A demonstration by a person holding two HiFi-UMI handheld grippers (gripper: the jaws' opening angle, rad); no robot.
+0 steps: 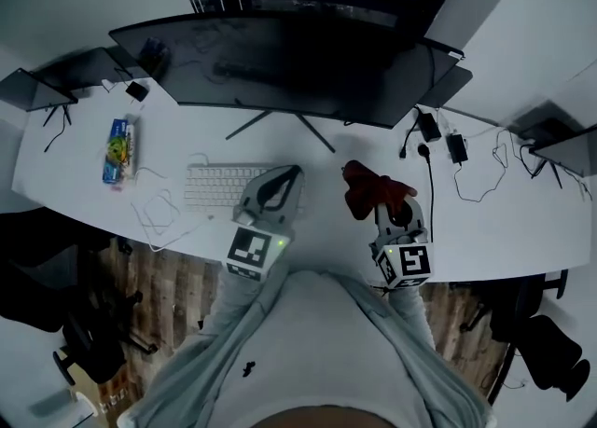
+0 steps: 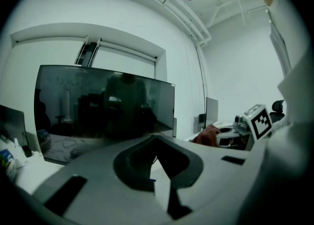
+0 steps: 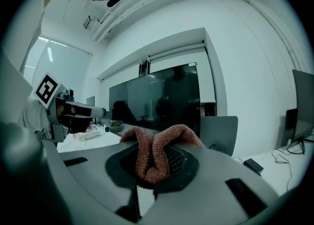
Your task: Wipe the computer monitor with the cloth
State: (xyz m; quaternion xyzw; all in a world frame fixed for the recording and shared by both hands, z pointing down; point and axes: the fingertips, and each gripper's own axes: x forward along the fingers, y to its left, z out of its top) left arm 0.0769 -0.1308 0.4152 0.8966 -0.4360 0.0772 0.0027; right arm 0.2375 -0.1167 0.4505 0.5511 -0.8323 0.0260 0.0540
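- A curved white worktop [image 1: 522,221] stands in a white-walled room, with wooden floorboards [image 1: 173,291] showing below its near edge.
- The rust-red knitted cloth [image 1: 368,188] is bunched in the right tongs [image 1: 381,200], above the worktop and just in front of the monitor's stand. In the right gripper view it folds up between the two jaws and spills over their tips [image 3: 157,153].
- The right tongs are clamped on that cloth, and both jaws press into its folds.
- The wide curved black computer monitor [image 1: 280,72] stands at the back of the worktop with its screen dark. It is apart from the cloth, beyond it and facing both tongs [image 2: 103,106].
- The left tongs [image 1: 294,172] hang over the right end of a white keyboard [image 1: 219,184]. Their jaws are brought together at the tips, with nothing between them.
- Each of the tongs carries a cube with black-and-white square markers [image 1: 252,251], and these patterns bear no words.
- A colourful blue-and-green packet [image 1: 118,149] lies at the left of the worktop. Its print is too small to read.
- Thin white cables [image 1: 159,207] loop beside the keyboard.
- Two black power adapters [image 1: 443,137] with black leads lie to the right of the monitor.
- More dark screens [image 1: 37,86] stand at both far ends of the worktop.
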